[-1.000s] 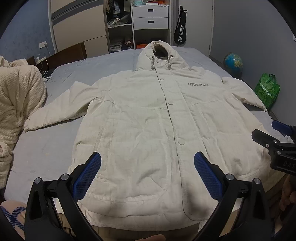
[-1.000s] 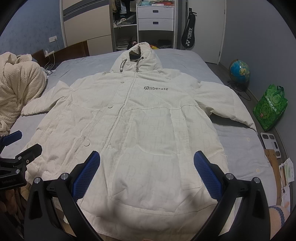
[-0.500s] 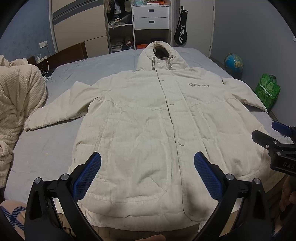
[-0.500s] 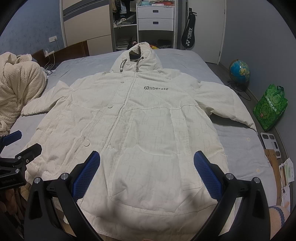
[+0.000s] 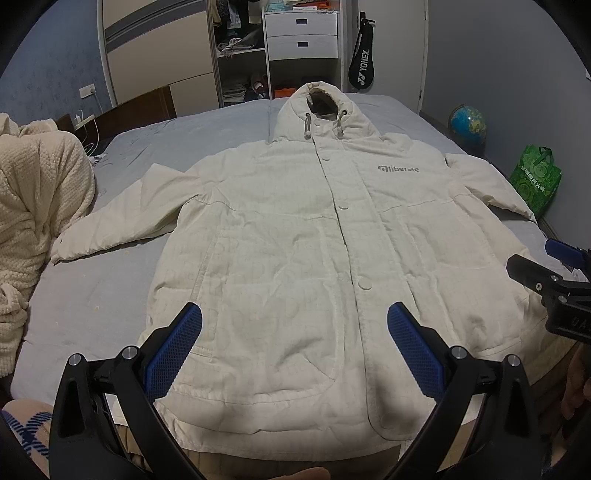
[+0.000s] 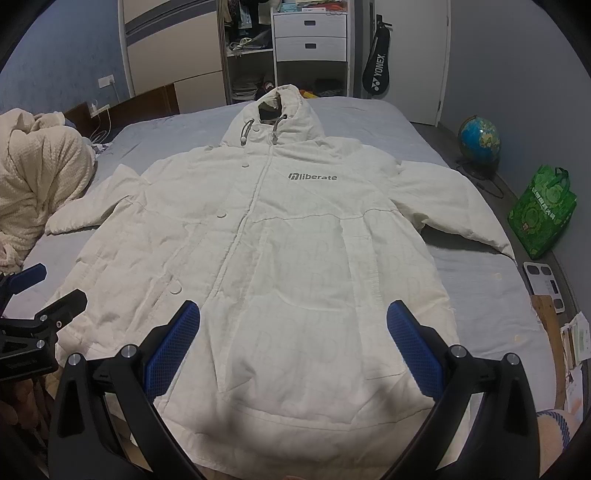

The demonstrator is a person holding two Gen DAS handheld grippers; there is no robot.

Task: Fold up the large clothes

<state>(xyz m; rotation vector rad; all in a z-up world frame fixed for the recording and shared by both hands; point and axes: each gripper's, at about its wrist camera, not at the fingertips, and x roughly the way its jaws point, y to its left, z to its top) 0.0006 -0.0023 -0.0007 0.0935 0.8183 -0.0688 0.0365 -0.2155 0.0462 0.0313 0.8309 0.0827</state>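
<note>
A large cream hooded coat (image 5: 295,236) (image 6: 295,240) lies flat and buttoned on the grey bed, hood at the far end, both sleeves spread sideways, hem at the near edge. It carries a grey "liberate" logo (image 6: 312,177) on the chest. My left gripper (image 5: 294,332) hovers open above the hem's left half, nothing between its blue pads. Over the hem's right half my right gripper (image 6: 293,330) is open too and holds nothing. Each gripper shows at the edge of the other's view: the right gripper (image 5: 554,273), the left gripper (image 6: 40,295).
A cream knitted blanket (image 5: 33,221) is heaped on the bed's left side. Right of the bed on the floor stand a globe (image 6: 478,138), a green bag (image 6: 541,210) and a scale (image 6: 545,280). A wardrobe, shelves and white drawers (image 5: 301,35) line the far wall.
</note>
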